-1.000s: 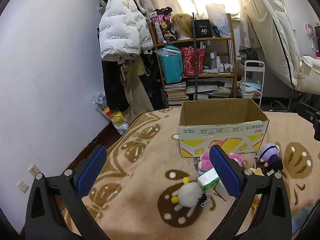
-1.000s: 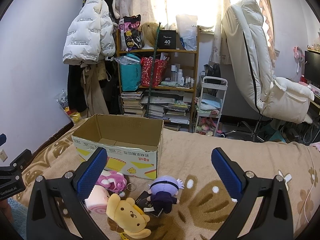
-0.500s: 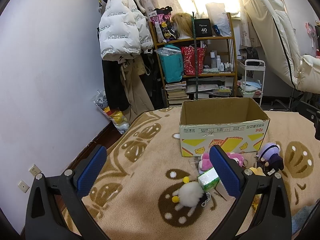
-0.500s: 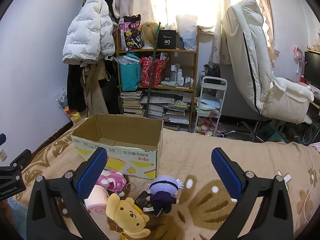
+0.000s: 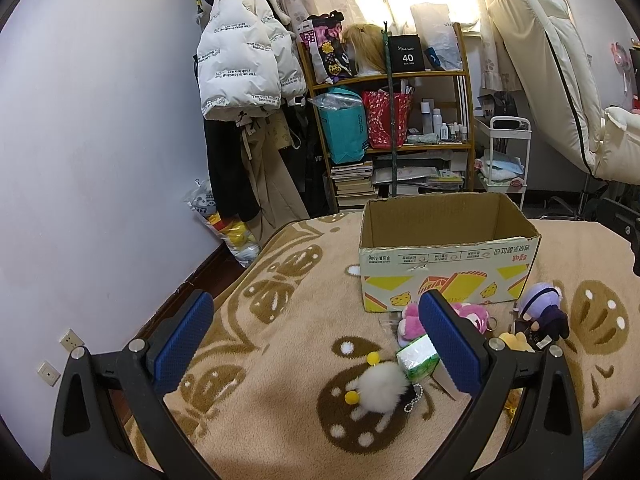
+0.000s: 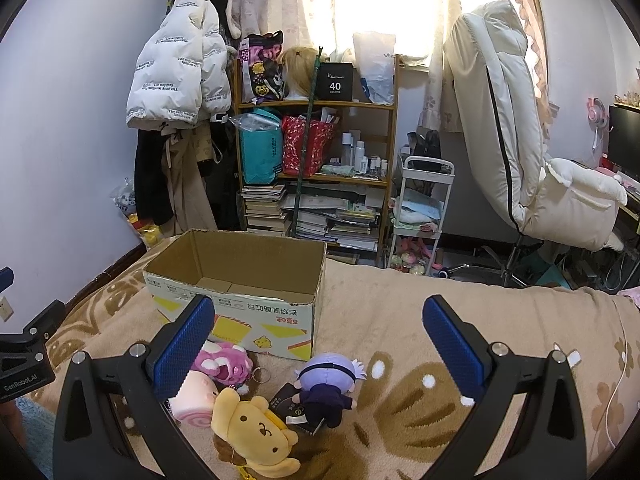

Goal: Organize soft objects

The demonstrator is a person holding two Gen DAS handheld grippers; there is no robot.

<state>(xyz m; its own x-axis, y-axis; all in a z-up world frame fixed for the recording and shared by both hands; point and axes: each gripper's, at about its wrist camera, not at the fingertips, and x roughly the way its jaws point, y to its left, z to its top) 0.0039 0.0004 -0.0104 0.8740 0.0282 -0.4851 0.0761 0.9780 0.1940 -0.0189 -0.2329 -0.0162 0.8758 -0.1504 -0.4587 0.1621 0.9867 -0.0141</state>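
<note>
An open cardboard box [image 5: 448,258] stands on the tan blanket; it also shows in the right wrist view [image 6: 240,280] and looks empty. In front of it lie soft toys: a white fluffy ball [image 5: 382,386], a green tissue pack [image 5: 418,358], a pink plush [image 6: 224,362], a pink roll cushion [image 6: 194,398], a yellow dog plush [image 6: 252,430] and a purple-haired doll [image 6: 328,380]. My left gripper [image 5: 316,344] is open and empty, held above the white ball. My right gripper [image 6: 318,346] is open and empty, above the doll.
The blanket [image 6: 400,320] covers a bed. A wall [image 5: 80,160] runs along the left. Beyond the bed stand a cluttered shelf [image 6: 316,160], hanging coats [image 6: 180,80], a white cart [image 6: 420,208] and a white chair [image 6: 520,140].
</note>
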